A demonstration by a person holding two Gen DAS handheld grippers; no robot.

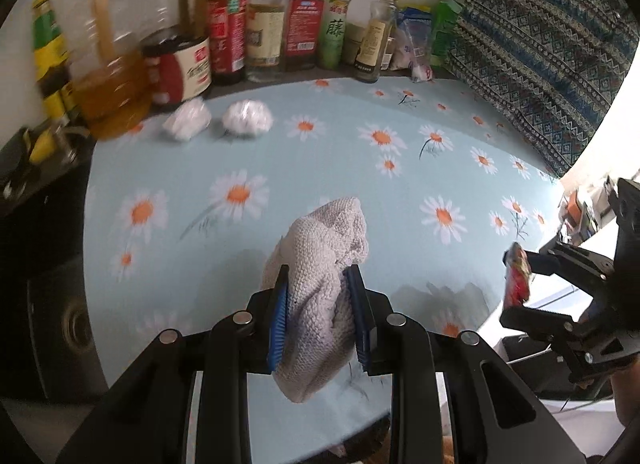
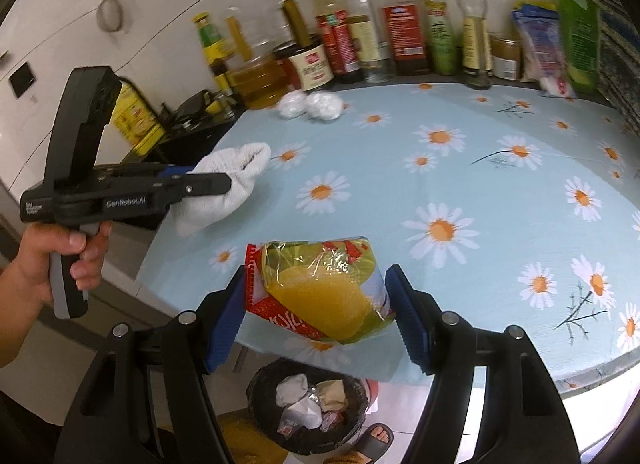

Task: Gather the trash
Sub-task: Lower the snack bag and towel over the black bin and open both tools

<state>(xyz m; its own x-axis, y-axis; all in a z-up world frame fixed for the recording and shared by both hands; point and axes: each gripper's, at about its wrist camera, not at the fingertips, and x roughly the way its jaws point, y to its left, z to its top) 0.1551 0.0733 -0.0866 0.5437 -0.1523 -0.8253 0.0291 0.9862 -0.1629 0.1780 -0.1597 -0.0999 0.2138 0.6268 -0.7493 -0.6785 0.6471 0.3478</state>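
Note:
My left gripper (image 1: 318, 304) is shut on a grey-white knitted cloth (image 1: 320, 264) held over the near edge of the daisy tablecloth (image 1: 360, 184); it also shows in the right wrist view (image 2: 224, 184). My right gripper (image 2: 320, 304) is shut on a yellow, red and green snack wrapper (image 2: 320, 288), held at the table's front edge above a black trash bin (image 2: 308, 404) holding crumpled paper. The wrapper shows in the left wrist view (image 1: 516, 280). Two crumpled white paper balls (image 1: 216, 120) lie at the back left of the table, also in the right wrist view (image 2: 312, 104).
A row of sauce and oil bottles (image 1: 260, 24) lines the back wall, with packets (image 2: 560, 36) at the right end. A patterned fabric (image 1: 540, 44) hangs at the right. A black stove (image 1: 36, 160) adjoins the table's left. A sandalled foot (image 2: 376, 438) stands by the bin.

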